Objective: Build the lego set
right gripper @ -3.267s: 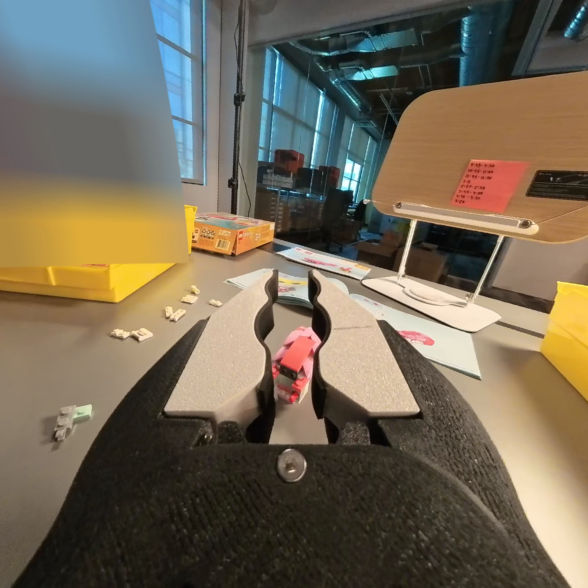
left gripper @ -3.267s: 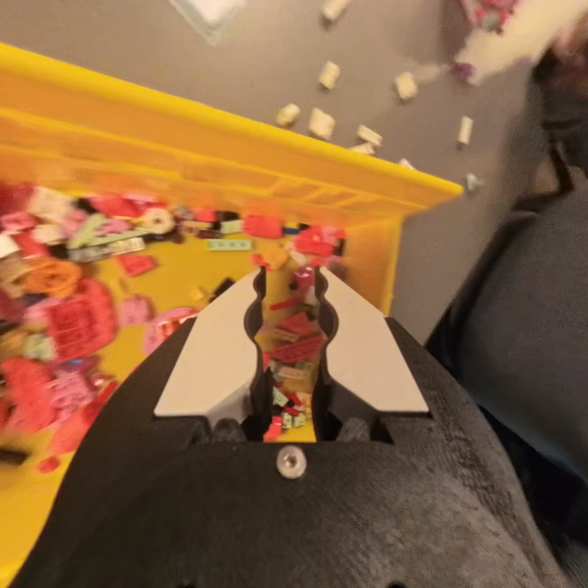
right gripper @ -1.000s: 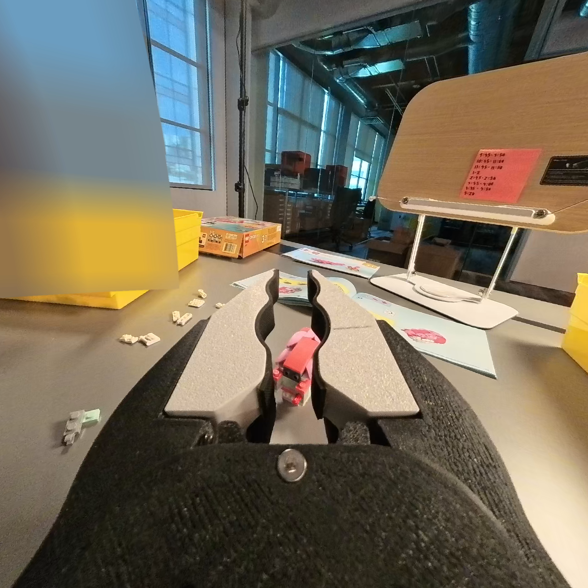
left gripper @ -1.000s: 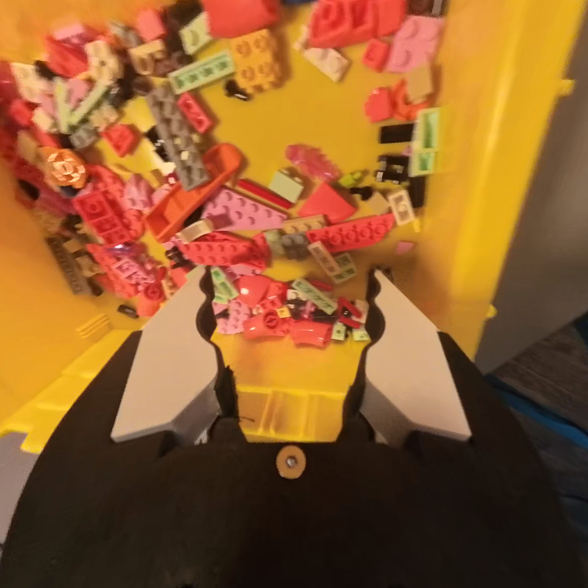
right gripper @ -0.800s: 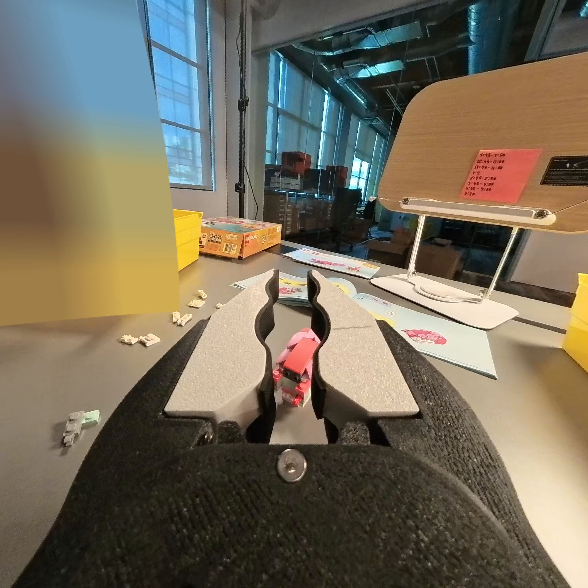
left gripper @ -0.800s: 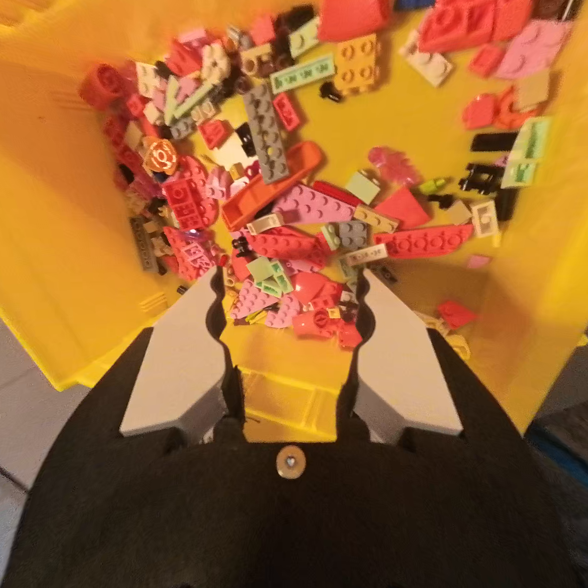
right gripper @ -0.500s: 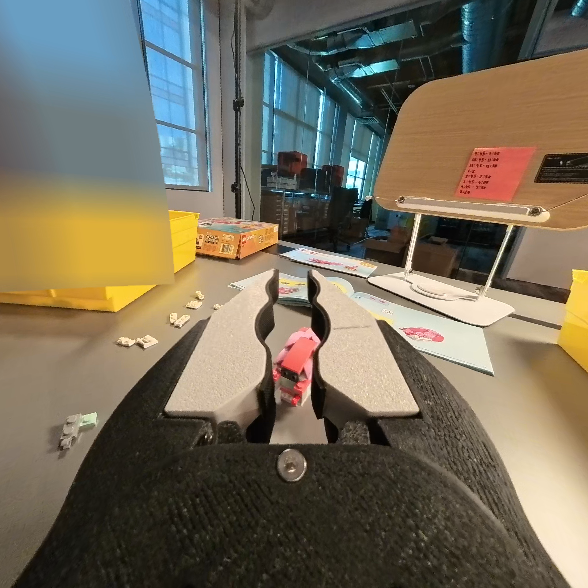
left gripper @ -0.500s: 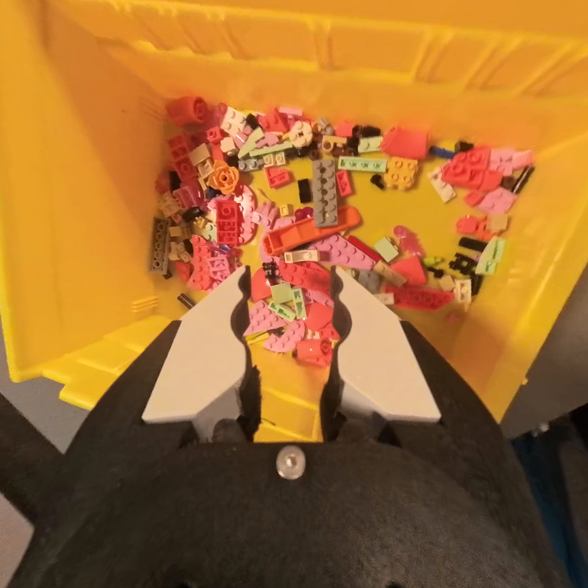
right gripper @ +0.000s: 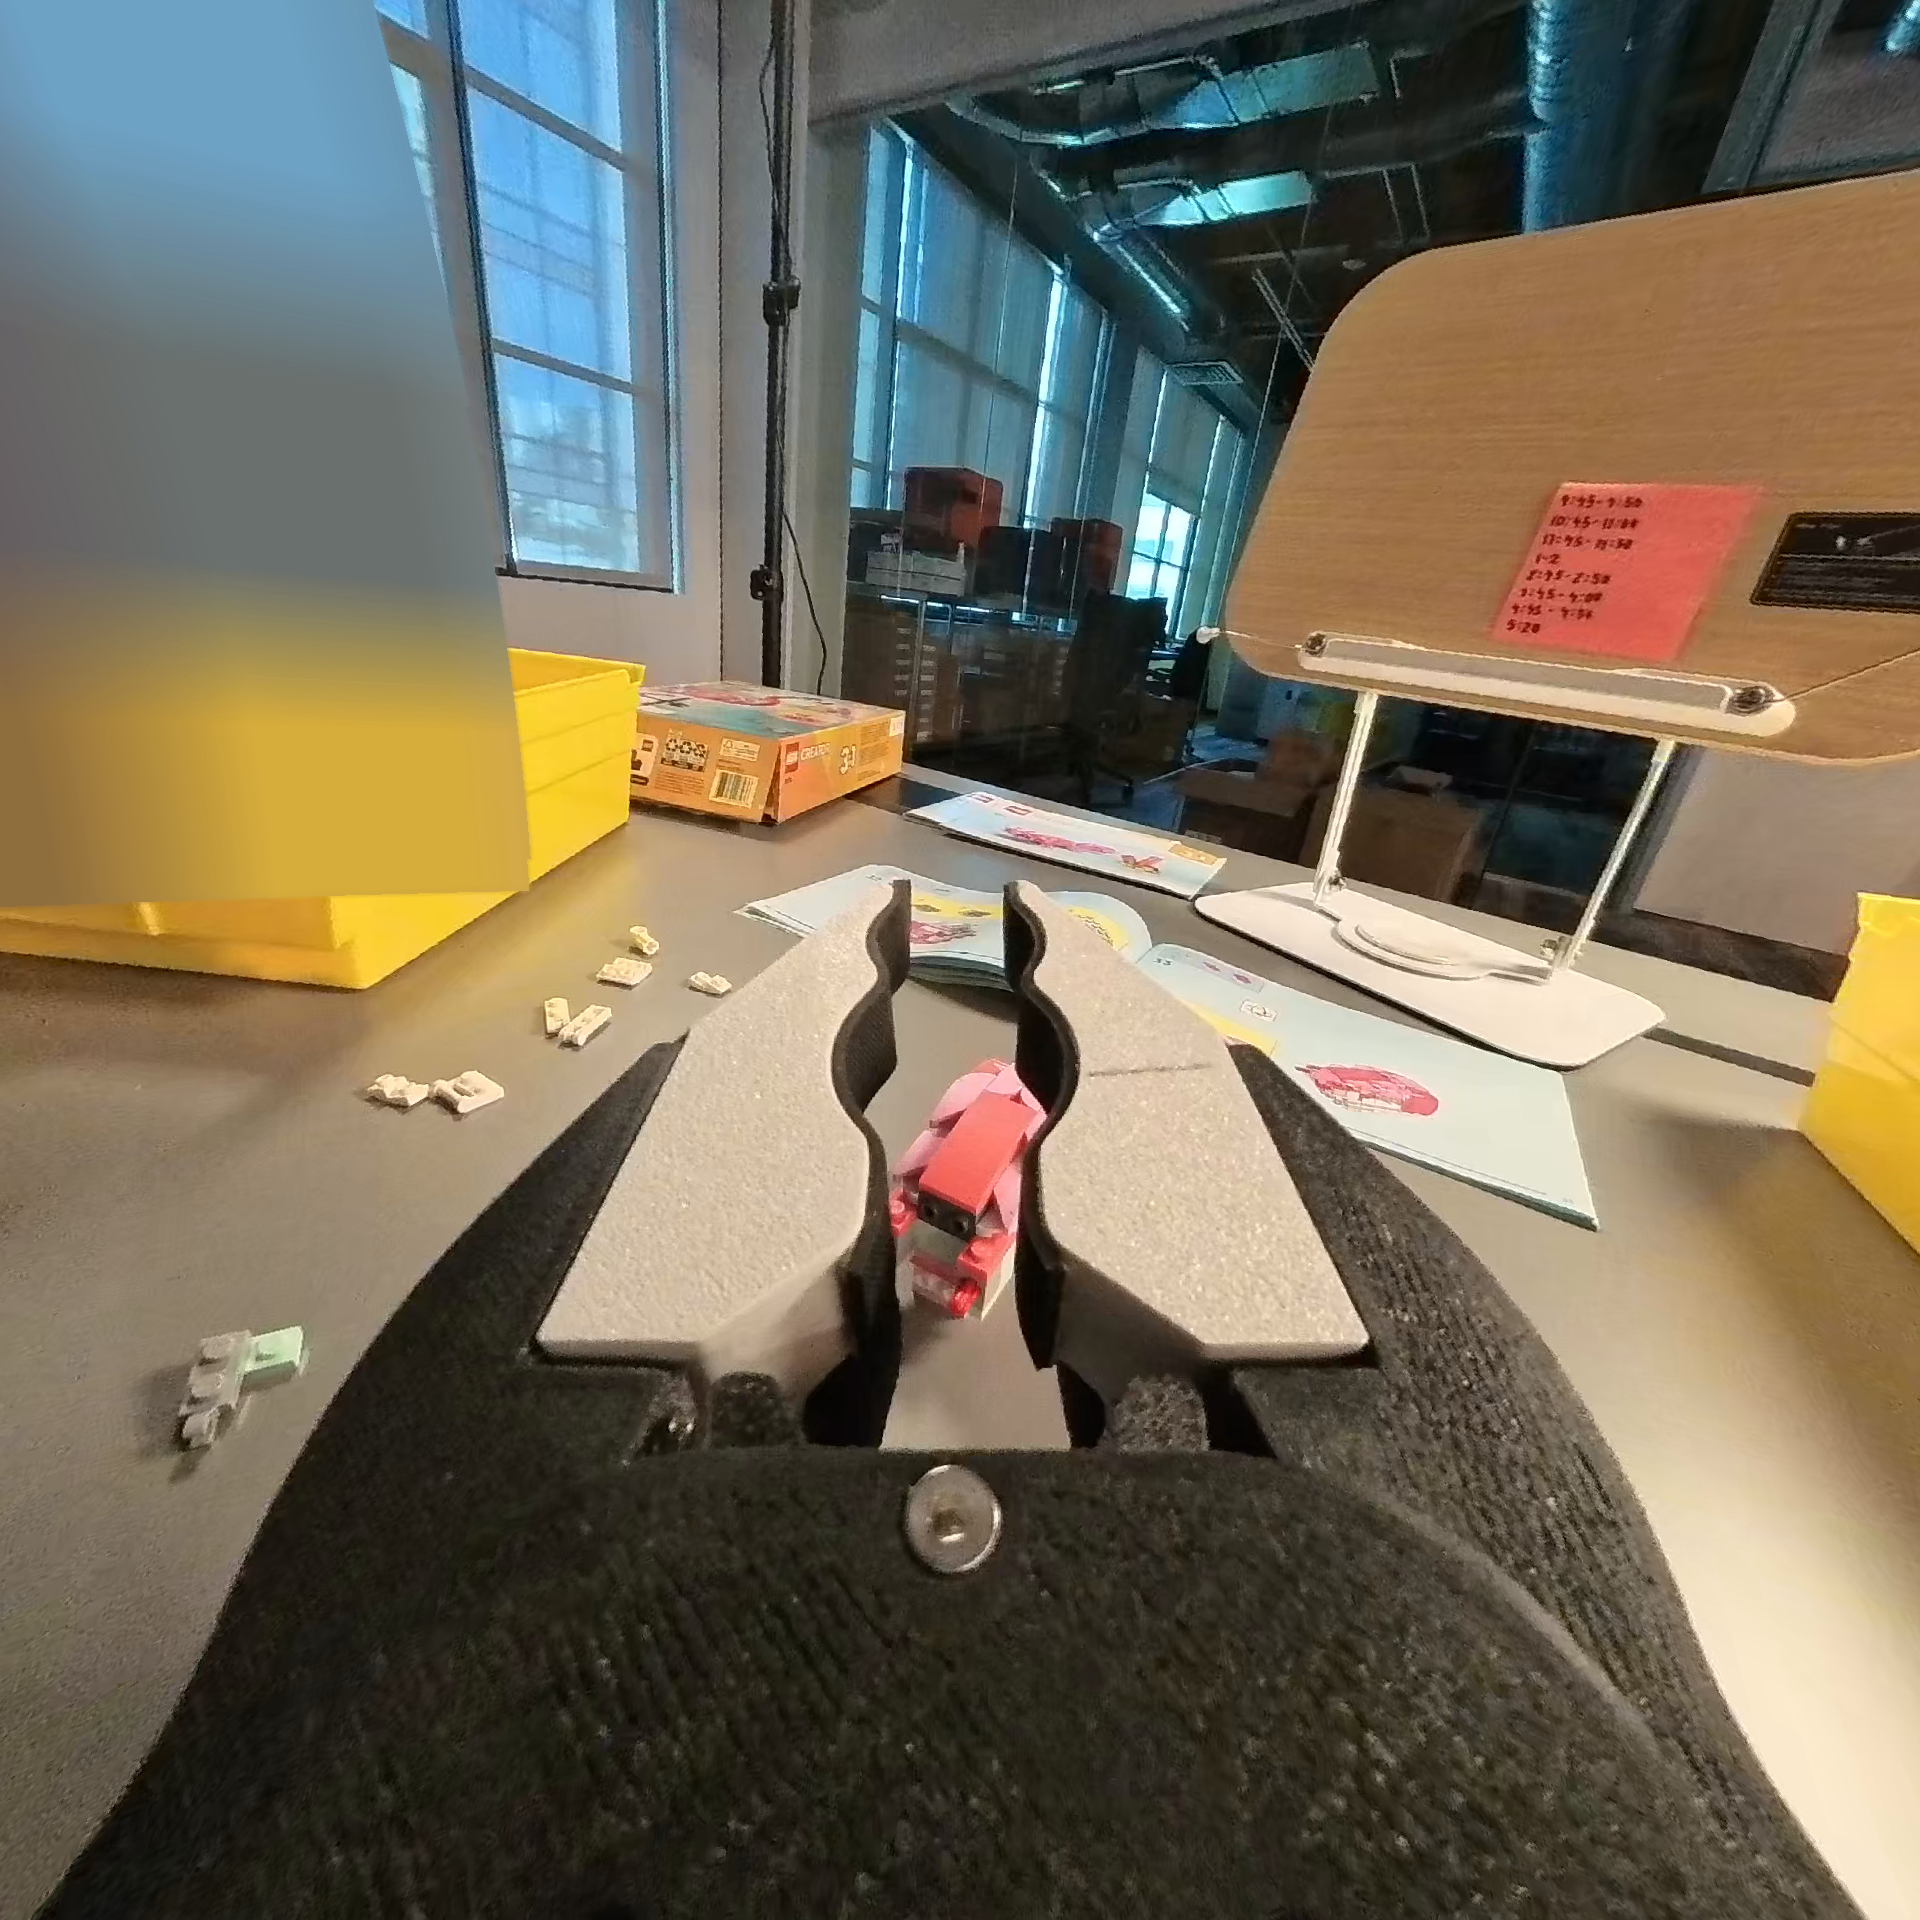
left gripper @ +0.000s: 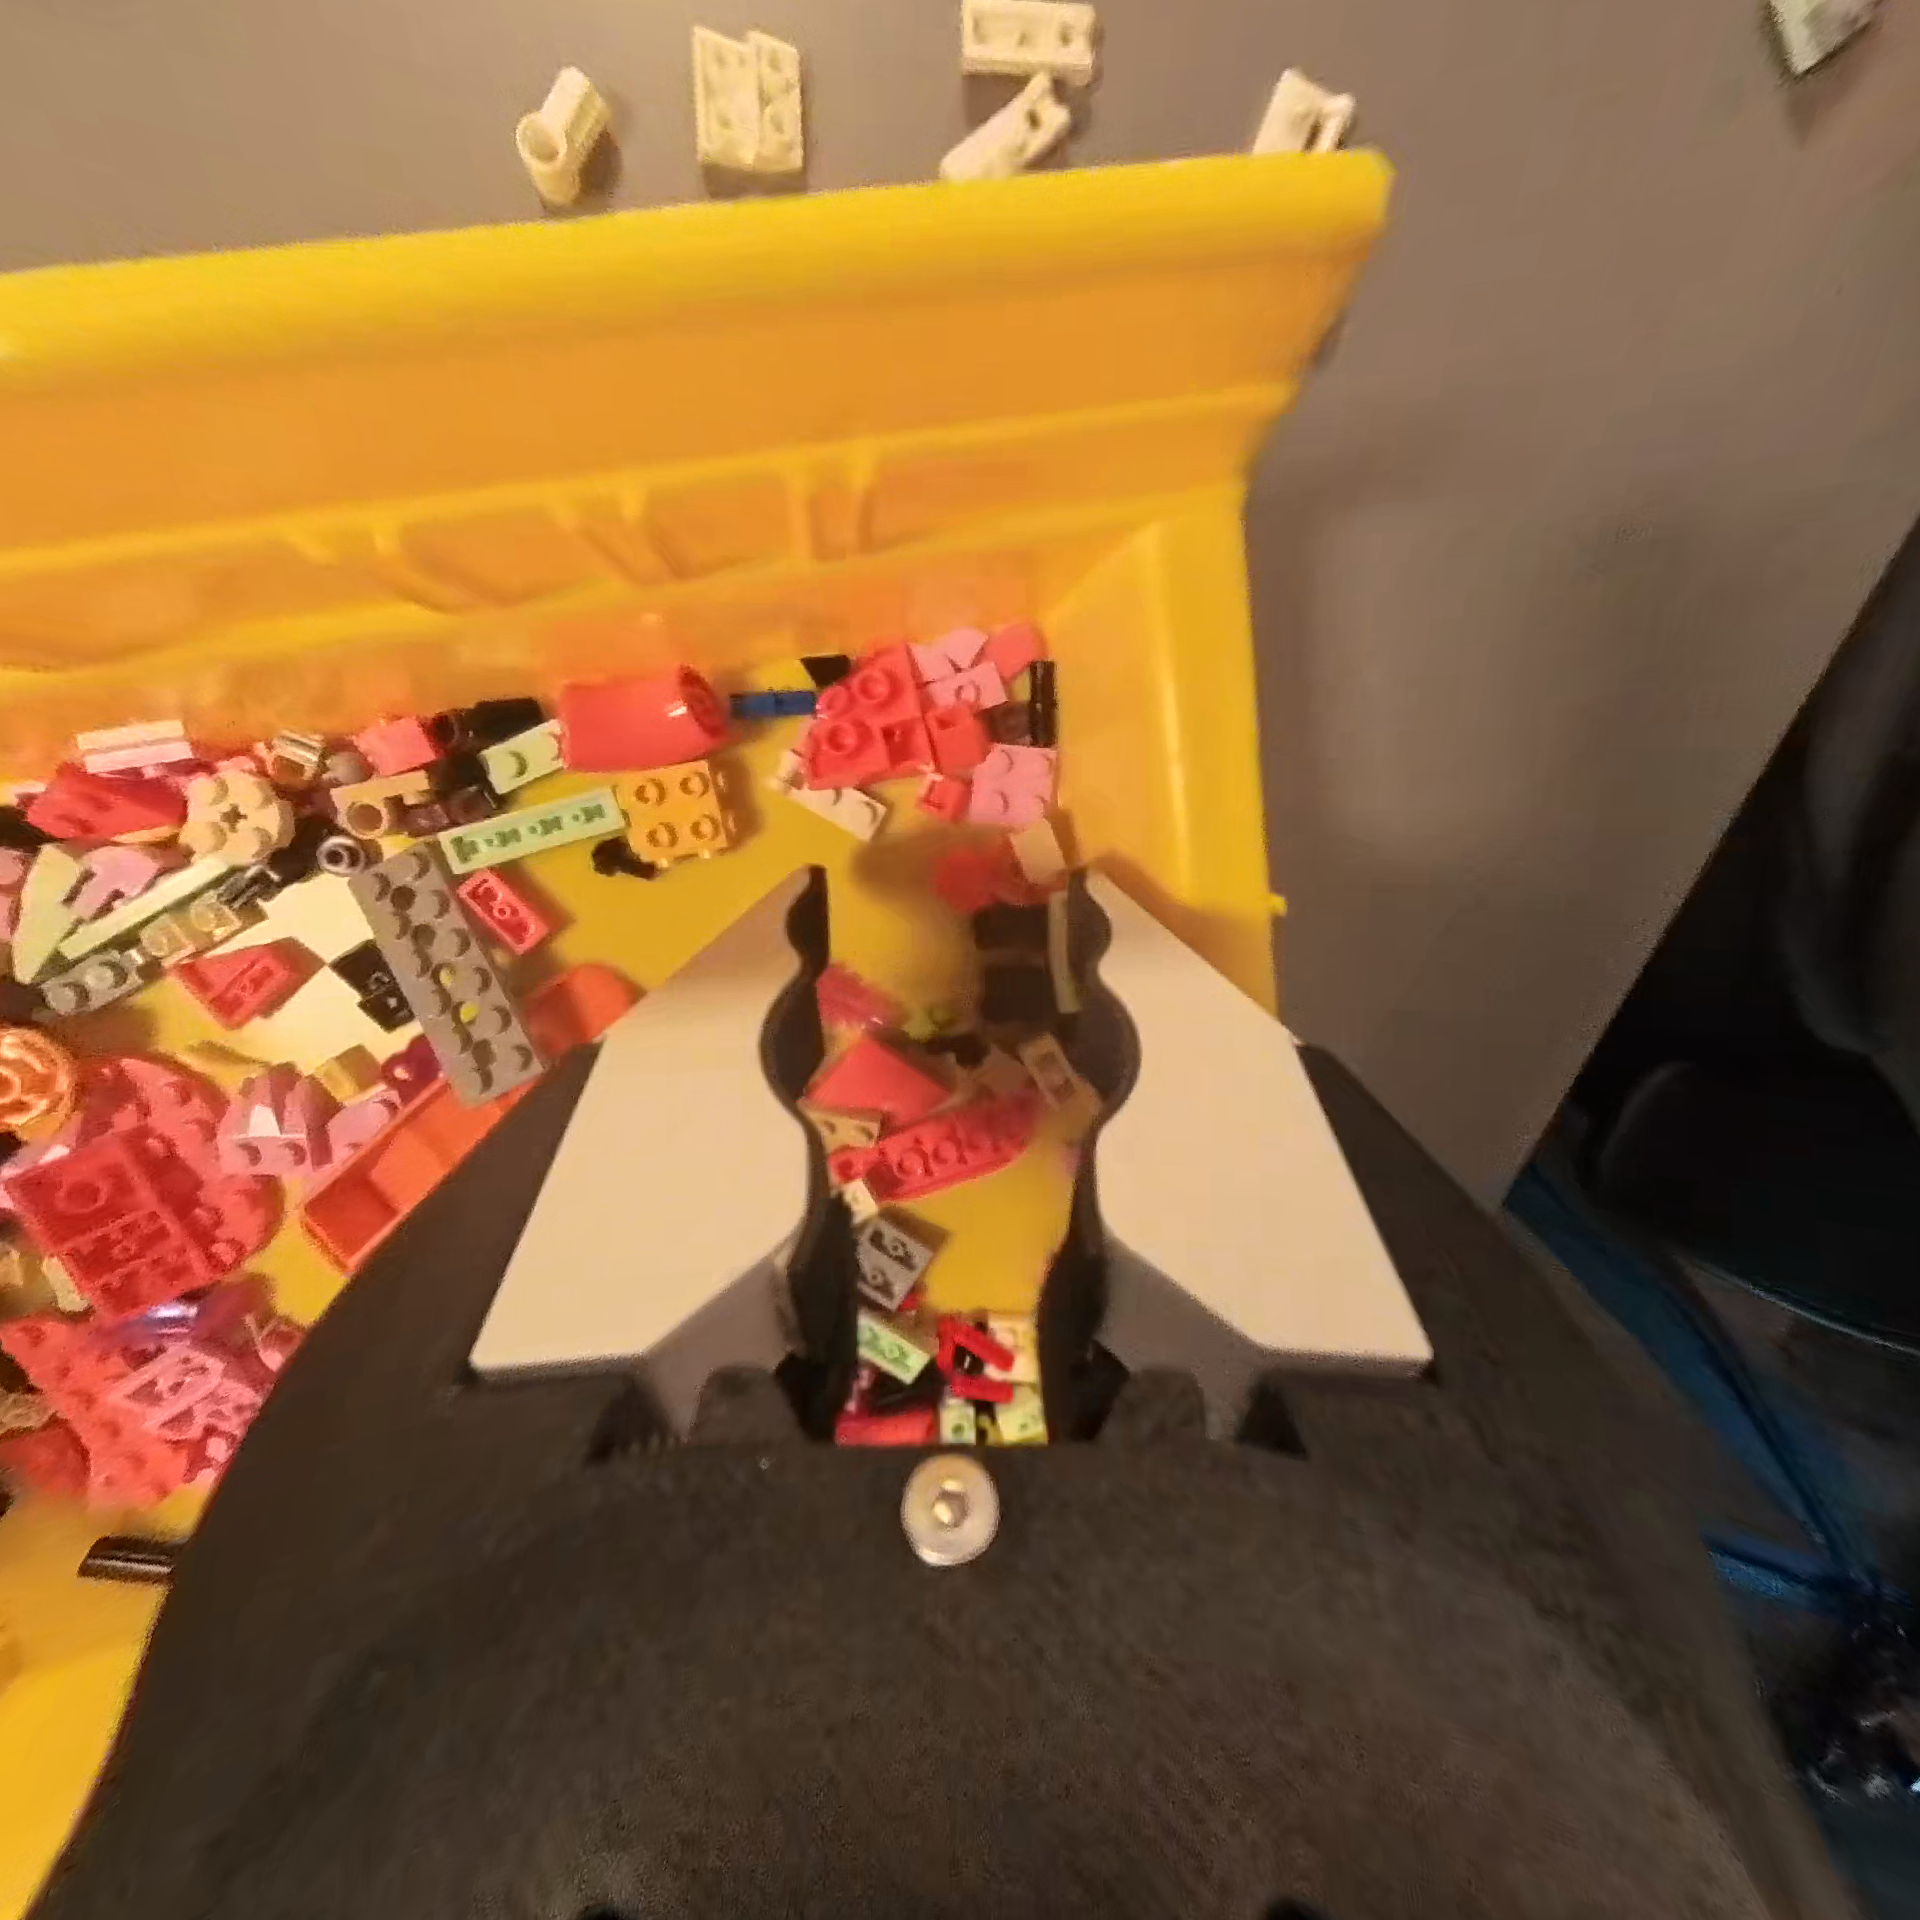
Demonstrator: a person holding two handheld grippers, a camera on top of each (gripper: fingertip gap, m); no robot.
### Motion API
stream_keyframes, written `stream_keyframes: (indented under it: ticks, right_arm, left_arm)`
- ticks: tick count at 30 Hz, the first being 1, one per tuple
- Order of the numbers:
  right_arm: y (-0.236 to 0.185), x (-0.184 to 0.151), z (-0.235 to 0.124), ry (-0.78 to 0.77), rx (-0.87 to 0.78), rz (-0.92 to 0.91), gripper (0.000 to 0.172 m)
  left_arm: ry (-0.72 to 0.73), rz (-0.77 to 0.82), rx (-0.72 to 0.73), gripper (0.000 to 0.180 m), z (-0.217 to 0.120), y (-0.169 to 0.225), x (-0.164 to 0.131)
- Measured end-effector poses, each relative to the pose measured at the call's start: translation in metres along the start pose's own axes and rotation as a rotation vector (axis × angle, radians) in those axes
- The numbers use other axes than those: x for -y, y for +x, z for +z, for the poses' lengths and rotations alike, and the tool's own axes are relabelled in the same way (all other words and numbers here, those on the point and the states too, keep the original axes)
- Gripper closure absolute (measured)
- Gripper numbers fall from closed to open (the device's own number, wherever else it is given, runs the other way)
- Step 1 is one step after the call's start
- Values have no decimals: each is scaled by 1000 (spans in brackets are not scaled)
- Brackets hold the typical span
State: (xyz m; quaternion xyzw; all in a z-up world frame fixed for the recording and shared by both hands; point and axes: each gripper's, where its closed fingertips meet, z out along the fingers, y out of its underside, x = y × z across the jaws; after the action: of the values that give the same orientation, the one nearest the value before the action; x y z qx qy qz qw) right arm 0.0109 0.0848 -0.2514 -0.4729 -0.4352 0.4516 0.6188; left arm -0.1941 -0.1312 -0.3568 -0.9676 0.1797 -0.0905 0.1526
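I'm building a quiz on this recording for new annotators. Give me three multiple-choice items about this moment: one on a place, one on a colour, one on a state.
1. Where do the loose cream pieces lie?
A. on the grey table beyond the bin
B. in the bin
C. on a booklet

2. What colour is the bin of bricks?
A. blue
B. yellow
C. white

3. What is the right gripper doing?
A. spread wide, bare
B. out of view
C. closed on a pink and red brick model

Answers: A, they sit past the bin's rim; B, its walls are yellow; C, the model sits clamped between both pads.
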Motion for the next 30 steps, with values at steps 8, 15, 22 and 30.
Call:
stream_keyframes:
  ticks: [8, 15, 22, 30]
  right_arm:
    - [0, -1, 0, -4, 2, -8, 156]
    - [1, 0, 0, 4, 7, -5, 156]
    - [2, 1, 0, 10, 7, -2, 156]
    - [3, 2, -1, 20, 8, 7, 156]
  left_arm:
    - [3, -116, 160, 117, -4, -22, -14]
    - [397, -338, 308, 129, -80, -50, 2]
    - [249, -400, 353, 144, -75, -103, -8]
    - [-26, -442, 165, 180, -25, -134, -14]
